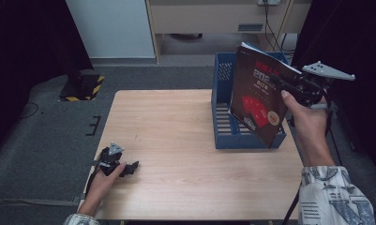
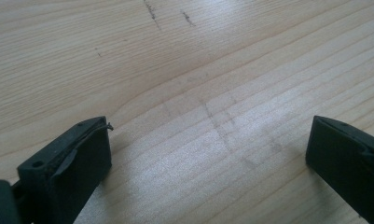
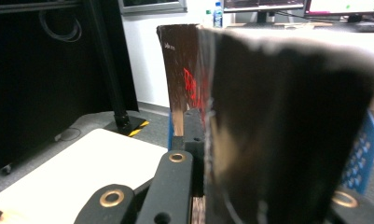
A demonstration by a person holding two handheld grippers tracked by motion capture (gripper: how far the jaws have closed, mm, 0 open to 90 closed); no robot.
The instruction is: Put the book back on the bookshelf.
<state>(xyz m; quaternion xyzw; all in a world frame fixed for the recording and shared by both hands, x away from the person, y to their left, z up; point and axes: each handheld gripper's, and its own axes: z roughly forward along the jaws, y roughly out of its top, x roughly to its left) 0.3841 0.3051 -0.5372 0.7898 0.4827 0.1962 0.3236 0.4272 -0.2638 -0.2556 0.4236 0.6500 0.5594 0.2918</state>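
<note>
left tool (image 1: 129, 167): rests on the near left of the tabletop (image 1: 176, 140), jaws wide apart, nothing between them
right tool (image 1: 280, 84): clenched on the right edge of a dark book (image 1: 258, 101), holding it in the air
book: long axis near upright, tilted, lower corner just above the blue file rack (image 1: 221, 117)
nearer hand: the right one; the rack's slots lie directly below and behind the book

The left hand (image 1: 102, 180) rests low at the near left, its left gripper (image 1: 129, 168) lying level with the jaws spread wide apart. The right hand (image 1: 304, 112) is raised at the far right, forearm reaching up, and the right gripper (image 1: 280, 84) is clamped tight.
</note>
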